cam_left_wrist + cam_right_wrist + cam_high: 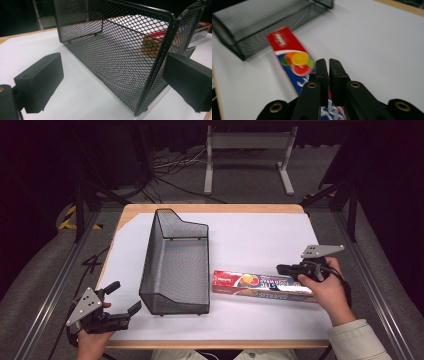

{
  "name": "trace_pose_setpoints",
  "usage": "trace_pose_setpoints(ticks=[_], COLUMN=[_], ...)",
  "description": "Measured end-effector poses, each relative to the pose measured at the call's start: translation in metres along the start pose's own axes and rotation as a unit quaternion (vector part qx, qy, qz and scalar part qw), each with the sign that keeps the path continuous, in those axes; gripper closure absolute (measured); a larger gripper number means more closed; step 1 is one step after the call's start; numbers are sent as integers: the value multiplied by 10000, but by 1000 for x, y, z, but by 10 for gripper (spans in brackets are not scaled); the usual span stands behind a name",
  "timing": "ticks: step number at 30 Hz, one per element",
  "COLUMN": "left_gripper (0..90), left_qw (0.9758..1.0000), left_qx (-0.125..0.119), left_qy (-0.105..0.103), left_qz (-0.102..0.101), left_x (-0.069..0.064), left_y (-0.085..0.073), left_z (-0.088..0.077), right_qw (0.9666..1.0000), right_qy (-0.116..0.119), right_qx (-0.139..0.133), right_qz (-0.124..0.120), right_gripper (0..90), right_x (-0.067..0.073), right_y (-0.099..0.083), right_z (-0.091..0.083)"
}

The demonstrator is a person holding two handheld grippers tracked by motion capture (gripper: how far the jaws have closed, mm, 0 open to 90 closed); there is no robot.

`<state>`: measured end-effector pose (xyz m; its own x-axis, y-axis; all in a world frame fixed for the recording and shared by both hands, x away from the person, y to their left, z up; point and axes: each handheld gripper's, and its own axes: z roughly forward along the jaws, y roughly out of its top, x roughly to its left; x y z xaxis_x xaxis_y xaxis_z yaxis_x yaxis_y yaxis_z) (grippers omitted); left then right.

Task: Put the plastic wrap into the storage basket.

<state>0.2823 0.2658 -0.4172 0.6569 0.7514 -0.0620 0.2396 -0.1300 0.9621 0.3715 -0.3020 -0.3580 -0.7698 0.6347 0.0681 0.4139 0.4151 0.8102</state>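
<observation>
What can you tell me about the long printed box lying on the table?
The long box is a slim carton, apparently cardboard, with a red end, printed citrus fruit and a blue stretch. It lies flat on the white table, red end toward the black mesh basket but apart from it. The right gripper, jaws nearly shut, hovers over its other end.

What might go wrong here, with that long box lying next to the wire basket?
1. The right claw is shut above the long box with nothing between its jaws; unless it opens, it would likely push the box rather than grip it.
2. The box lies close beside the wire basket; a nudge could jam its end against the mesh wall.
3. The left claw is open at the basket's near corner, so a small slip might shift the basket.
</observation>
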Motion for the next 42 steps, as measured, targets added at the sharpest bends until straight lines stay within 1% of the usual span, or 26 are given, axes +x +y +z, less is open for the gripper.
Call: trace_pose_setpoints(ticks=[1, 2, 5, 6, 7, 8, 10, 12, 15, 17, 19, 20, 21, 22, 23, 24, 25, 26, 28, 29, 32, 35, 38, 40, 41, 42], left_gripper=[41, 41, 42, 42, 42, 42, 42, 42, 42, 41, 42, 42, 42, 42, 42, 42, 42, 42, 42, 42, 42, 42, 41, 42, 42, 42], left_qw=[10000, 10000, 10000, 10000, 10000, 10000, 10000, 10000, 10000, 10000, 10000, 10000, 10000, 10000, 10000, 10000, 10000, 10000, 10000, 10000, 10000, 10000, 10000, 10000, 10000, 10000], left_qx=[-2, -3, -1, -2, -1, -9, 9, 11, 2, -6, -13, -5, -5, -5, -6, -11, -10, -10, -1, -7, -12, -6, -8, -15, -7, -8], left_qy=[-3, -4, -8, -4, -5, -4, -10, -10, -7, -13, -17, -22, -22, -20, -21, -25, -24, -25, -18, -21, -25, -27, -24, -16, -21, -27], left_qz=[2, 7, 14, 11, 8, 5, 21, 38, 23, 11, 12, 19, 19, 21, 17, 14, 14, 14, 27, 24, 13, 22, 13, 3, 7, 5], left_x=[0, 0, 0, 0, 0, 0, 0, 0, 0, 0, 0, 0, 0, 0, 0, 0, 0, 0, 0, 0, 0, 0, 1, 1, 1, 1], left_y=[0, 0, 0, 0, 0, 0, 0, 0, 0, 0, 0, 0, 0, 0, 0, 0, 0, 0, 0, 0, 0, 0, 0, 0, 0, 0], left_z=[0, 0, 0, 0, 0, 0, 1, 1, 0, 0, 1, 0, 0, 0, 0, 0, 0, 0, 0, 0, 0, 0, 0, 0, 0, 0], right_qw=[9999, 9992, 9973, 9963, 9956, 9947, 9926, 9919, 9909, 9903, 9901, 9902, 9902, 9901, 9899, 9899, 9893, 9885, 9888, 9889, 9905, 9918, 9942, 9953, 9948, 9944], right_qy=[65, 210, 489, 622, 688, 734, 830, 868, 907, 868, 724, 601, 601, 372, 275, 268, 197, 116, 88, 33, -52, -220, -373, -548, -698, -774], right_qx=[-47, -151, -181, -175, -157, -181, -136, -25, 77, 182, 282, 311, 311, 309, 294, 280, 320, 374, 402, 406, 389, 378, 343, 317, 320, 333], right_qz=[-120, -299, -517, -570, -617, -693, -877, -930, -987, -1072, -1167, -1221, -1221, -1318, -1356, -1363, -1412, -1461, -1436, -1426, -1318, -1199, -952, -730, -668, -632], right_gripper=[877, 884, 897, 897, 898, 896, 878, 872, 873, 874, 869, 856, 856, 828, 850, 872, 900, 900, 900, 900, 900, 900, 900, 900, 900, 900], right_x=[6, 18, 35, 42, 47, 52, 61, 65, 72, 75, 76, 76, 76, 76, 76, 76, 76, 76, 76, 75, 71, 66, 59, 54, 53, 53], right_y=[1, 2, 1, 0, -2, -5, -12, -18, -24, -26, -27, -27, -27, -28, -29, -29, -30, -30, -29, -28, -25, -21, -16, -13, -12, -10], right_z=[3, 8, 21, 27, 33, 38, 53, 65, 77, 84, 89, 91, 91, 94, 97, 99, 101, 103, 106, 107, 111, 117, 122, 125, 127, 127])
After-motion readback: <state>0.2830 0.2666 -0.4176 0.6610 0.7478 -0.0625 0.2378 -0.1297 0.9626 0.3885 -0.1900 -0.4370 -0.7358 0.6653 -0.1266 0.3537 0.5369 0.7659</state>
